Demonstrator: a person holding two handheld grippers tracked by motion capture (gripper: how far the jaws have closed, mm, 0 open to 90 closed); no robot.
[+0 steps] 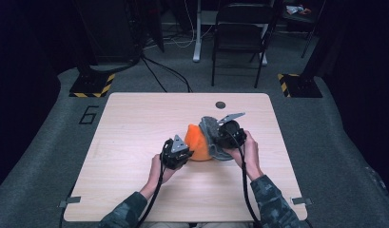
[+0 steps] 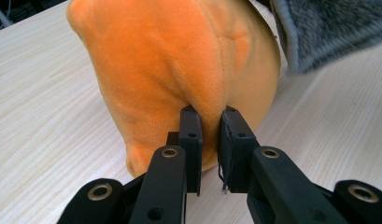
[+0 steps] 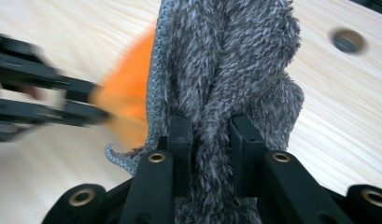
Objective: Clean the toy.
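Desk [image 1: 135, 123]: light wood, round dark hole [image 1: 220, 105] near far edge.
Orange plush [image 1: 198, 142]: found mid-desk, right of centre, lower edge resting on the desk; soft, rounded shape, stood up.
Grey fleece cloth [image 1: 210, 127]: draped against the plush's right side, touching it; stitched hem seen in right gripper view [image 3: 157, 70].
Left gripper [image 2: 209, 116]: jaws narrow, a fold of the orange plush [image 2: 179, 70] pinched betw. pads, low on near side.
Right gripper [image 3: 211, 135]: jaws narrow, a bunched ridge of grey cloth [image 3: 235, 60] clamped betw. them.
Hands: left [image 1: 159, 168] and right [image 1: 250, 152] wrapped round gripper bodies; camo sleeves seen at bottom.
Background: folding chair [image 1: 242, 28] beyond desk, floor cables.
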